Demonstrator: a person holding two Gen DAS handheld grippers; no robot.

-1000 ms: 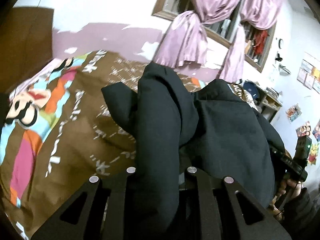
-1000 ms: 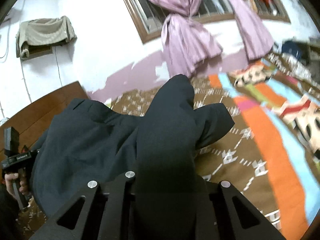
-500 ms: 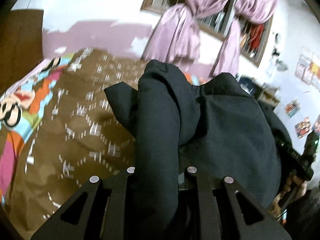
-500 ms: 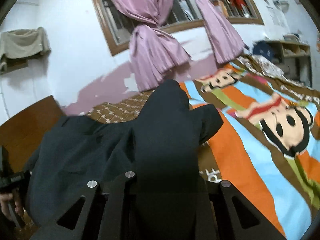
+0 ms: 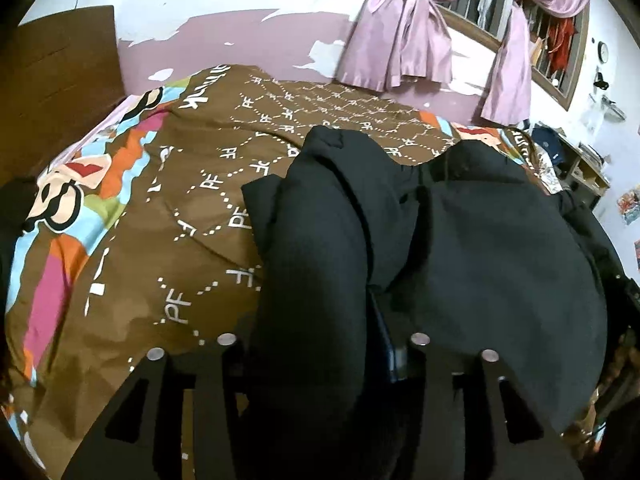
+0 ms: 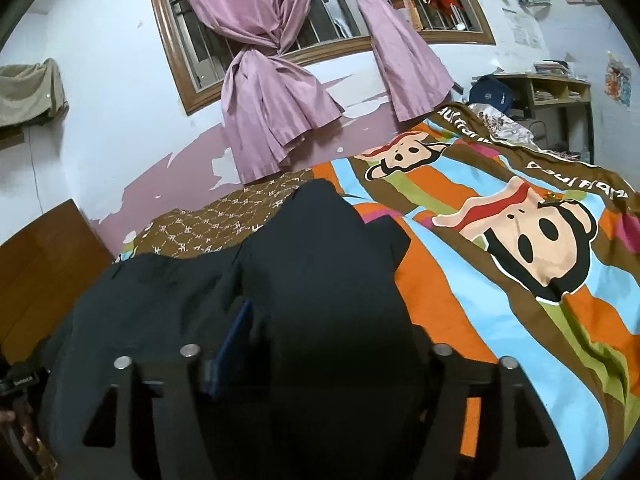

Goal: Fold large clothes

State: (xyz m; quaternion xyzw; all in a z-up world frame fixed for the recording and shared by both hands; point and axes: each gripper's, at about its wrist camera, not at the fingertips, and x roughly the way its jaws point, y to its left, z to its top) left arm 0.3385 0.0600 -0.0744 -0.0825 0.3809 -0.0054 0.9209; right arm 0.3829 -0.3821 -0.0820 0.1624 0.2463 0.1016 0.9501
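Garment: a big dark garment [image 5: 472,248] is seen bunched up on the bed, draped over the front of both grippers.
Where it lies: it sits on the brown part of the bedspread [image 5: 168,208], with its far edge near the wall under the window.
Folds: thick folds are seen heaped up, and one flat corner is stuck out to the side in each view.
Left gripper: the left gripper [image 5: 320,344] is seen with a thick fold of the garment lying between its fingers [image 5: 416,364].
Left jaws: they are being opened, about part way, and a gap is seen beside the right finger, so the cloth is not pinched.
Right gripper: the right gripper [image 6: 316,354] is seen with another fold of the garment [image 6: 320,280] between its fingers.
Right jaws: they are being opened wide, and the cloth is left loose in the gap.
Bedspread: bright stripes and a cartoon monkey face [image 6: 532,236] are shown on it.
Curtains: pink curtains [image 6: 272,92] are tied in knots at the window [image 6: 192,64].
Headboard: a brown wooden headboard [image 5: 60,80] is seen by the wall.
Shelf: a wooden shelf [image 6: 556,92] is seen past the bed.
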